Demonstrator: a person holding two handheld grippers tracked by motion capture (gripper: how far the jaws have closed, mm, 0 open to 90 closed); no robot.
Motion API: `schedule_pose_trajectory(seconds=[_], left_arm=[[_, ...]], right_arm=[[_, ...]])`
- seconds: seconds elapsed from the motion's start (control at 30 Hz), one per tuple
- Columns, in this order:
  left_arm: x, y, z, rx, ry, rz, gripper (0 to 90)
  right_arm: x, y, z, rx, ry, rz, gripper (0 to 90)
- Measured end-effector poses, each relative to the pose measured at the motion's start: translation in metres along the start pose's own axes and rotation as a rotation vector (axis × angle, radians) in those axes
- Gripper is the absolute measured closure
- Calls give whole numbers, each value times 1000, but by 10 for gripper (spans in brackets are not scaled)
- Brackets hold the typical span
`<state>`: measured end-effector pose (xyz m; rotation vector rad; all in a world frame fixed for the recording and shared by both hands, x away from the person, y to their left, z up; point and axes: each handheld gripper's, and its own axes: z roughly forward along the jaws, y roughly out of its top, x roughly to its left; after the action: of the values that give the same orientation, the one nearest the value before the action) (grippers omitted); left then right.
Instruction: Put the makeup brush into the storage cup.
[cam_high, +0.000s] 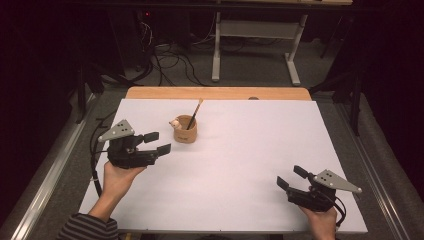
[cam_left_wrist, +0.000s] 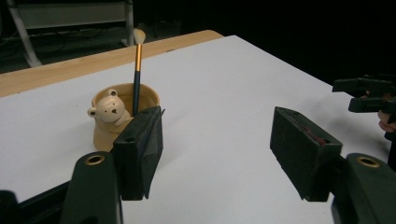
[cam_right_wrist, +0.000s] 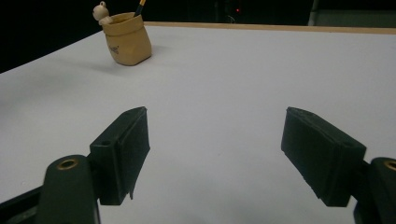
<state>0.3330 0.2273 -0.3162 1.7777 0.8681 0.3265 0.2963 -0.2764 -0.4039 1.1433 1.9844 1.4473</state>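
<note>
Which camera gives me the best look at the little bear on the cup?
The left gripper view: the bear faces the camera on the cup's rim. In the high view it is a pale blob; the right gripper view shows it small, far off.

The right gripper (cam_right_wrist: 217, 154) is seen low in the frame, its two black jaws spread wide with nothing between them. A tan sack-shaped holder with a small bear figure (cam_right_wrist: 127, 41) is set at upper left on the white table sheet (cam_right_wrist: 243, 74).
</note>
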Motion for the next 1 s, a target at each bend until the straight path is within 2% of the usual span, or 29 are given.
schedule_pose_trajectory(seconds=[0.57, 1.0], left_arm=[[-10, -13, -1, 0, -35, -2, 349], [-10, -24, 1, -8, -28, -3, 348]], right_arm=[[0, 0, 0, -1, 0, 4, 252], [1, 0, 1, 1, 3, 4, 252]])
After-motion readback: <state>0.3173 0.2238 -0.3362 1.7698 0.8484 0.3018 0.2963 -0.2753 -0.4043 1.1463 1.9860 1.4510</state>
